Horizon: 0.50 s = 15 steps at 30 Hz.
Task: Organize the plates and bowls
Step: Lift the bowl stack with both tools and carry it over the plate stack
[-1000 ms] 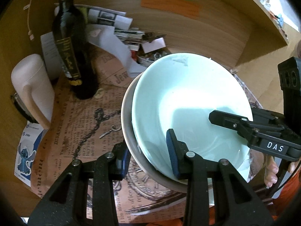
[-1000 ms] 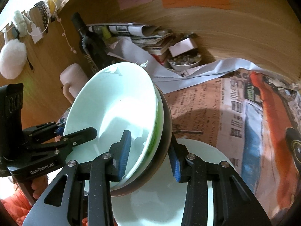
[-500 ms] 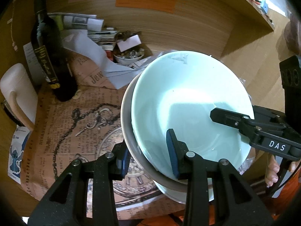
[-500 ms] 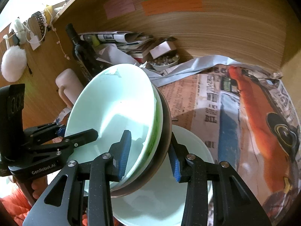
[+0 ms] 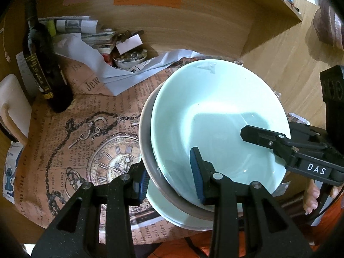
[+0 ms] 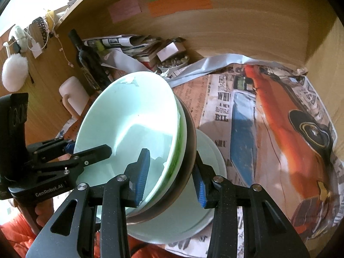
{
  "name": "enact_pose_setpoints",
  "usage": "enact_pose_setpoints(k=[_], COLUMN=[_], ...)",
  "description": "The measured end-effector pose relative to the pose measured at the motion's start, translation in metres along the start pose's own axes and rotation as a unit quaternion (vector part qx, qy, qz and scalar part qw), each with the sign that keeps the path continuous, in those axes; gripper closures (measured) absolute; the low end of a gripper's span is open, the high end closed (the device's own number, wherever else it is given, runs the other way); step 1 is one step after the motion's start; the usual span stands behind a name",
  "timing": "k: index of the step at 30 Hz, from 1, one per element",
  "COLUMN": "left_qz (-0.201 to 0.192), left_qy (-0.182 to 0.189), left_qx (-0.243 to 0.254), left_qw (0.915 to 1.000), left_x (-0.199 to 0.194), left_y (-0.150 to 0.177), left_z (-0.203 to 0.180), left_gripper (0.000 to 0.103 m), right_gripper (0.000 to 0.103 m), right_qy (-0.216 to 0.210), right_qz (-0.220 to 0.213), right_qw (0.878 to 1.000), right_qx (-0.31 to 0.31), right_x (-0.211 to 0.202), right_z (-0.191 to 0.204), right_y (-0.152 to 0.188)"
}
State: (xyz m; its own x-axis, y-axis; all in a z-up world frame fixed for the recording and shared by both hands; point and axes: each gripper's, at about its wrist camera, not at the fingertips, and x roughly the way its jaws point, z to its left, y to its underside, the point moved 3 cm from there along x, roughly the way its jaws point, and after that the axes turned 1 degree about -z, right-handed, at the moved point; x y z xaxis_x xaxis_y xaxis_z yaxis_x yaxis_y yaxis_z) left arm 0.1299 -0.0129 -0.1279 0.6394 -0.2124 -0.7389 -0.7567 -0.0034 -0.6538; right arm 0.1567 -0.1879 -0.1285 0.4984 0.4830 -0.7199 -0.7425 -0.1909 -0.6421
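Note:
A pale green bowl (image 5: 217,118) nests in a dark grey bowl (image 5: 148,150); the stack is tilted and held above a pale green plate (image 5: 169,212) on the newspaper-covered table. My left gripper (image 5: 169,176) is shut on the stack's near rim, one pad inside, one outside. My right gripper (image 6: 169,172) is shut on the opposite rim of the same stack (image 6: 133,129), above the plate (image 6: 206,150). Each gripper shows in the other's view: the right (image 5: 290,148), the left (image 6: 64,154).
A dark wine bottle (image 5: 40,64) and a white mug (image 5: 13,105) stand at the back left. A small bowl of trinkets (image 5: 130,59) and piled papers sit against the wooden back wall. Newspaper with an orange car print (image 6: 279,118) covers the right side.
Both grippers have drawn back and up from the wall with the bowl stack. More of the table and the plate beneath shows.

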Motion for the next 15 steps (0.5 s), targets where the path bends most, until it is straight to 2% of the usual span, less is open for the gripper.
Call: enact_pose_setpoints(k=[15], left_qz=[0.025], left_qy=[0.002], left_qx=[-0.007], left_qw=[0.9997], left_x=[0.015], left_y=[0.011], left_z=[-0.012], left_gripper=[0.067], right_gripper=[0.068], right_qy=[-0.003], right_qz=[0.023], right_qw=[1.0], right_qx=[0.019], right_x=[0.006], right_z=[-0.011], right_y=[0.014])
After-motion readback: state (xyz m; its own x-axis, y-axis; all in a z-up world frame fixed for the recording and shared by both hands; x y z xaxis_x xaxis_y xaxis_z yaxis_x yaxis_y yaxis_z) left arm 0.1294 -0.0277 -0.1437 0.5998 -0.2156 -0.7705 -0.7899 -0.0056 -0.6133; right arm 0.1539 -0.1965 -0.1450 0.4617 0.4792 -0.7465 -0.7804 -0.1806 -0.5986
